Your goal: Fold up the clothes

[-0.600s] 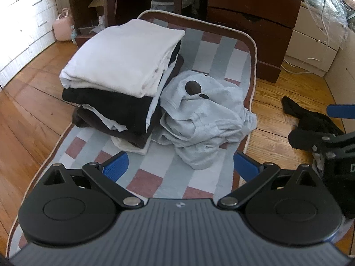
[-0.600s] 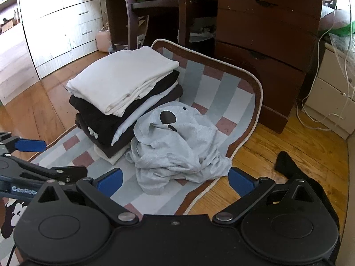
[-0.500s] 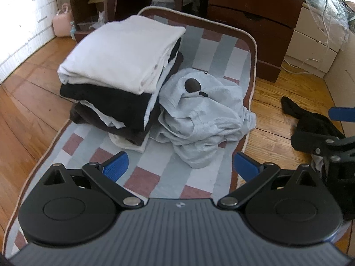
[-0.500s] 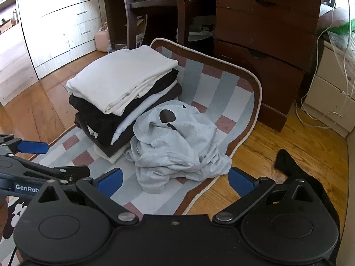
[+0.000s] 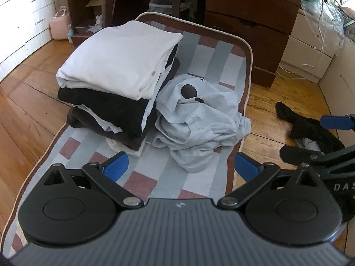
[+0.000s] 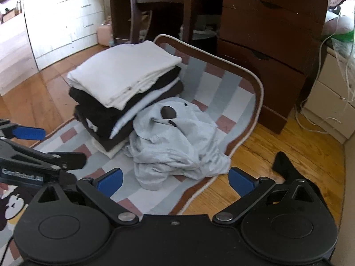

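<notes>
Left wrist view: both grippers released above the crumpled grey top

Left wrist view shows your left gripper point(image 5: 179, 165) spread wide with nothing between its blue pads, tilted down over the striped rug point(image 5: 199, 181). Ahead of it lies the grey garment point(image 5: 199, 124), unfolded and bunched up, with a dark round patch on its upper part. It sits on the rug, touching the right side of the folded stack point(image 5: 119, 84), which has a white piece on top and dark pieces under it. Off the rug, on the wooden floor point(image 5: 26, 115) at the right, lies a black garment point(image 5: 310, 128), partly behind your other gripper.

From the right wrist view, your right gripper point(image 6: 175, 180) is likewise spread wide and empty, angled down toward the grey garment point(image 6: 177, 141) just beyond its pads. The folded stack point(image 6: 124, 84) stands to the left of it, and a dark wooden dresser point(image 6: 266, 51) rises behind the far end of the rug point(image 6: 221, 88). The left gripper point(image 6: 28, 153) shows at the left edge
</notes>
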